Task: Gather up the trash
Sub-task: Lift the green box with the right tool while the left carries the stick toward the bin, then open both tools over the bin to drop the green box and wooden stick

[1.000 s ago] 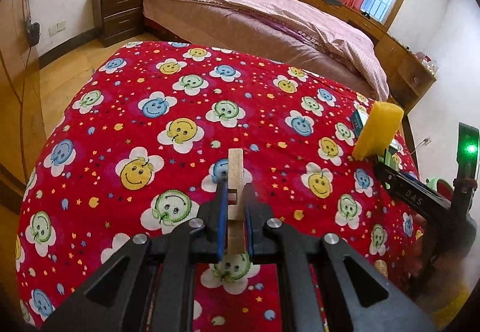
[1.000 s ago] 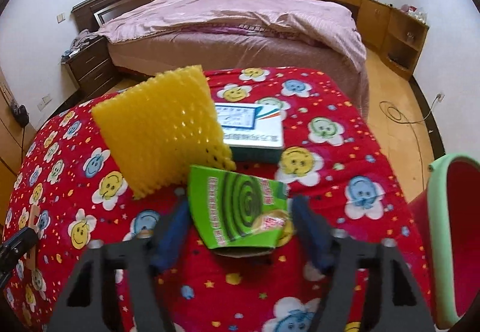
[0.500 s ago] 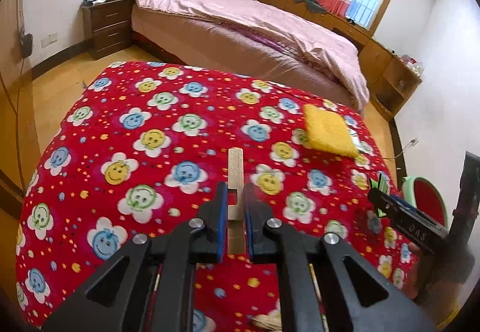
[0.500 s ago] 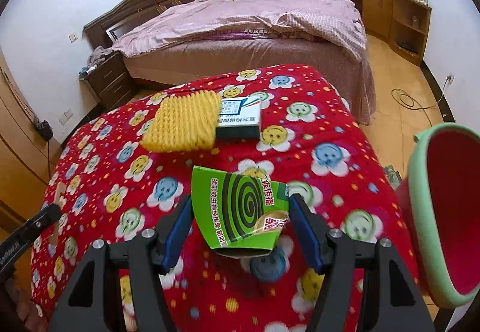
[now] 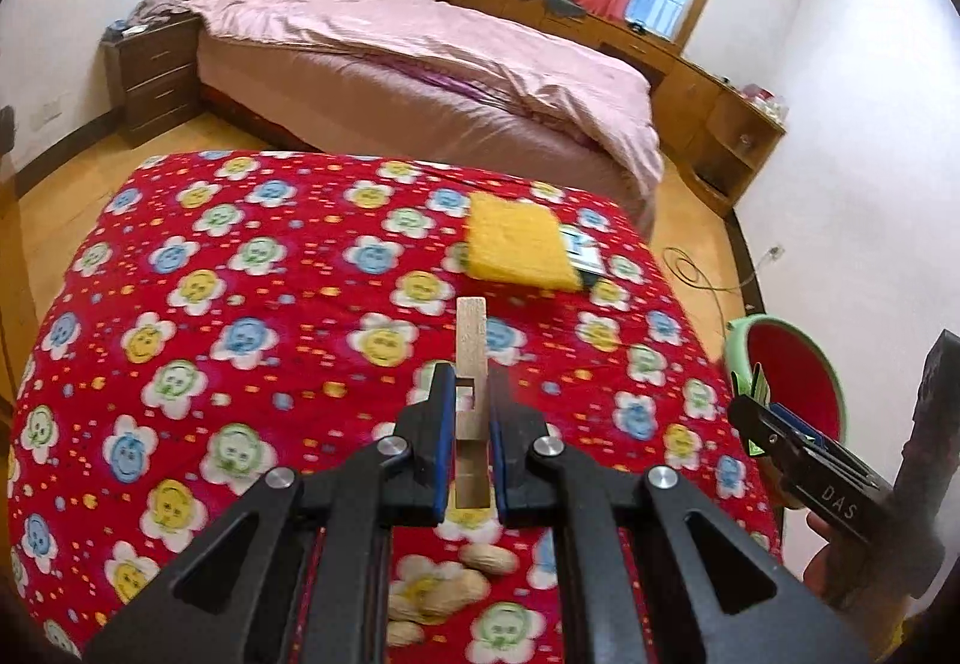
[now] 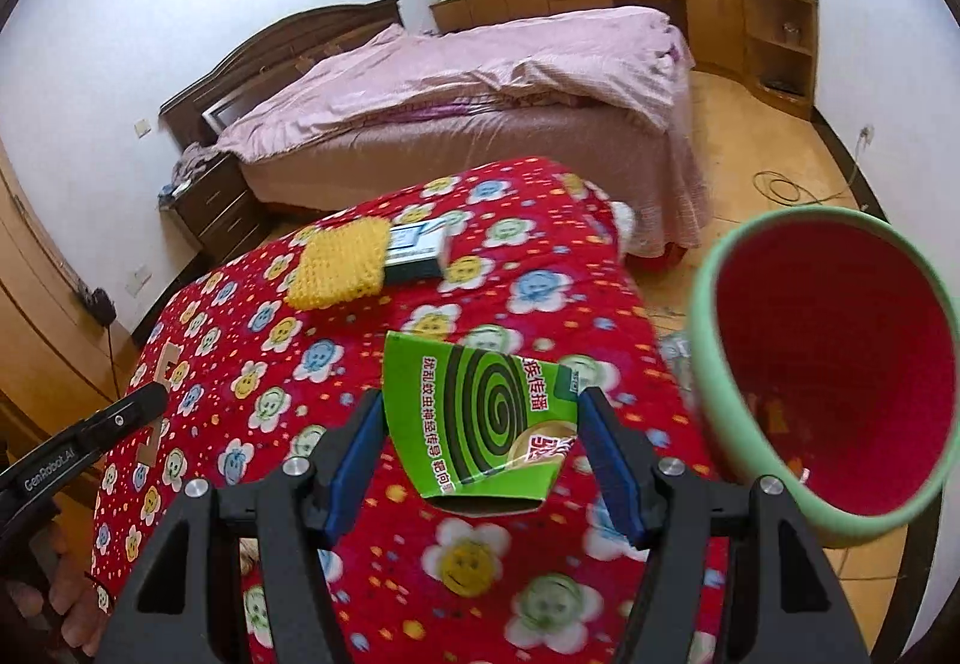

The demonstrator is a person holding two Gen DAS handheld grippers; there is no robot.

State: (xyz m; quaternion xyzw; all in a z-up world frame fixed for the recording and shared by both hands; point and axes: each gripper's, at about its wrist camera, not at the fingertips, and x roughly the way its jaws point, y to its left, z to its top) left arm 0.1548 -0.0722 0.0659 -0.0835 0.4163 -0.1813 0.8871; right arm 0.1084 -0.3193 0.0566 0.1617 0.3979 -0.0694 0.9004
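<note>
The right gripper [image 6: 480,460] grips a torn green cardboard box printed with a dark spiral [image 6: 480,418] between its blue pads, above the red cloth with smiling flowers [image 6: 336,364]. To its right stands a red bucket with a green rim [image 6: 708,364]. Ahead lie a yellow knitted pad [image 6: 339,268] and a small printed box [image 6: 417,250], touching.

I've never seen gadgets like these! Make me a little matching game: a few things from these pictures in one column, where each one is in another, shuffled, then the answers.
Things:
1. wooden strip
2. green mosquito-coil box
3. yellow sponge
4. peanuts

Places:
A. lying on the red flowered cloth, beside a small box
B. clamped in the left gripper
C. on the cloth just under the left gripper
D. held between the right gripper fingers, near the red bin

Pairs: 1-B, 2-D, 3-A, 4-C
</note>
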